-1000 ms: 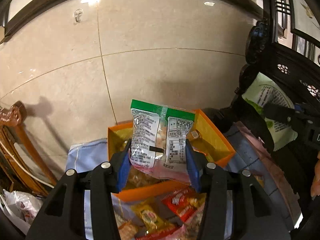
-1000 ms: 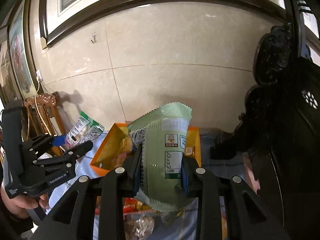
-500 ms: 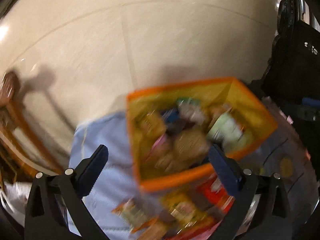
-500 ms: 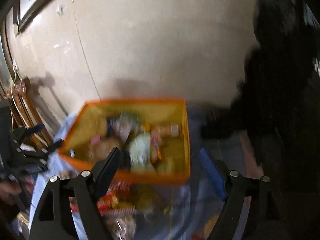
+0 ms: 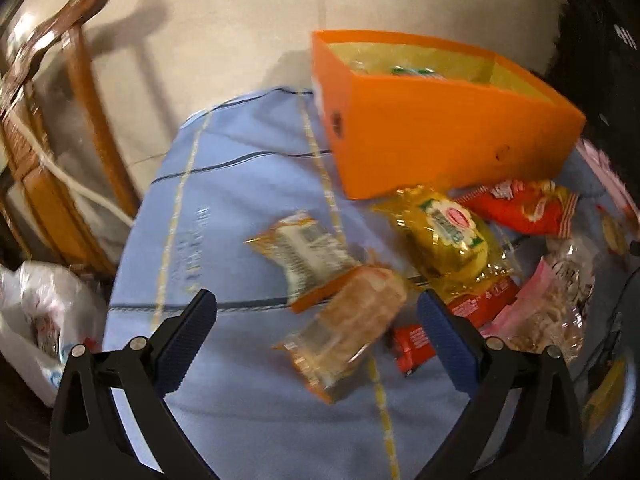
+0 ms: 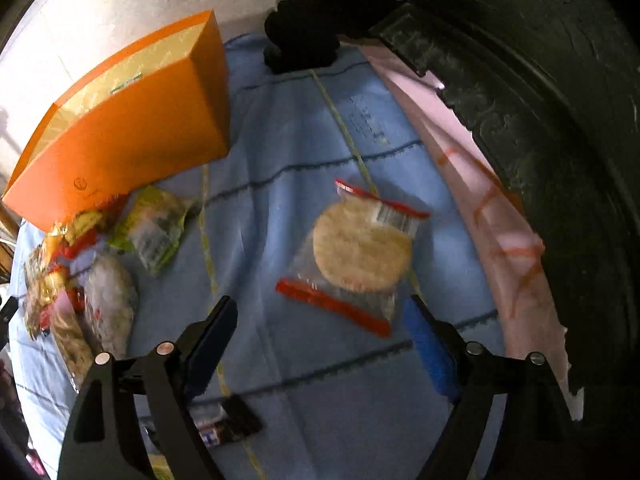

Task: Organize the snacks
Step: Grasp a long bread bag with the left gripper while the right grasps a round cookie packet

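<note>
left wrist view: looks forward and steeply down along the left hand-held gripper [image 5: 316,316], close above the table [image 5: 248,184].
right wrist view: looks steeply down along the right hand-held gripper [image 6: 320,320], close above the same table [image 6: 288,148], with dark carved furniture [image 6: 540,120] at its right.
shared: the orange box [image 5: 440,128] [image 6: 128,136], the blue cloth, and the snack pile [image 5: 460,240] [image 6: 80,272] before the box.

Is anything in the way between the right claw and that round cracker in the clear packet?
No, nothing visible is. The right claw is wide open, its jaws having just been opening, with nothing between them. The cracker packet lies by itself on the blue cloth, just ahead of the claw. The other snacks sit off to the side near the orange box.
</note>
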Action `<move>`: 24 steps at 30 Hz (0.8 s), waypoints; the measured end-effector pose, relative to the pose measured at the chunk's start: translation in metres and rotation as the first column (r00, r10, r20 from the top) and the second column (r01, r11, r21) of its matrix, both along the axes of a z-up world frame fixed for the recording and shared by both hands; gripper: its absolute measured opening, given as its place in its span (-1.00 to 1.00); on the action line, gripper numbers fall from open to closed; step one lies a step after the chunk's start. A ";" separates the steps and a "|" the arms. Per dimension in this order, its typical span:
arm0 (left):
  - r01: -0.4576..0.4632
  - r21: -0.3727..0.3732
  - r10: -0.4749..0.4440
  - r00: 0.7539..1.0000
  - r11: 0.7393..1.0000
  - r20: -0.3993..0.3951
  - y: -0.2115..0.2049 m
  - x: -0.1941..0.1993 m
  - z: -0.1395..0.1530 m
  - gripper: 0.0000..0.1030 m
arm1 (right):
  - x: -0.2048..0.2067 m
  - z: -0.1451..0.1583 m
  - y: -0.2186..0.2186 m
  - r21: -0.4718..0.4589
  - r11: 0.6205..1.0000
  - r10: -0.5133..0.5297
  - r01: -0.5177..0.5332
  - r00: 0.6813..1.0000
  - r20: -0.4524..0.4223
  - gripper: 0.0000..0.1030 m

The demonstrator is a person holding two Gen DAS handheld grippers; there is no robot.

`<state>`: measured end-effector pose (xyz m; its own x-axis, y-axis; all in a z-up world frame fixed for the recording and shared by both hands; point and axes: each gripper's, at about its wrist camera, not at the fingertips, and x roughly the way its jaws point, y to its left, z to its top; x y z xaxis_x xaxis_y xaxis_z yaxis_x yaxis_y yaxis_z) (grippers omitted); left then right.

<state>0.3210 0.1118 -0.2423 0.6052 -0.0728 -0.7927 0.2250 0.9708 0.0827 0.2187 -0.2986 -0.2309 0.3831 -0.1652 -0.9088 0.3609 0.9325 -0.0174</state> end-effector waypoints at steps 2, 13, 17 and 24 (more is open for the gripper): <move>0.031 0.077 -0.030 0.999 0.997 -0.013 -0.013 0.003 -0.018 0.91 | -0.002 0.000 0.003 -0.018 1.000 0.014 -0.014 1.000 -0.006 0.66; 0.051 0.016 -0.051 0.998 0.999 -0.035 -0.007 -0.022 -0.031 -0.25 | -0.004 0.003 -0.060 0.037 0.988 -0.154 0.153 0.987 0.037 0.66; 0.036 -0.028 -0.038 0.998 0.999 -0.053 0.000 -0.033 -0.029 -0.27 | 0.020 -0.013 -0.048 -0.019 0.994 -0.109 0.109 0.994 -0.004 0.66; 0.023 -0.047 -0.025 0.998 0.999 -0.054 -0.002 -0.050 -0.020 -0.30 | 0.053 -0.041 -0.023 -0.136 0.988 -0.083 0.072 0.994 -0.077 0.91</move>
<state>0.2710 0.1099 -0.2618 0.5589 -0.1244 -0.8199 0.2511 0.9677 0.0244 0.2719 -0.3213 -0.2724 0.2897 -0.3131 -0.9044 0.4243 0.8891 -0.1719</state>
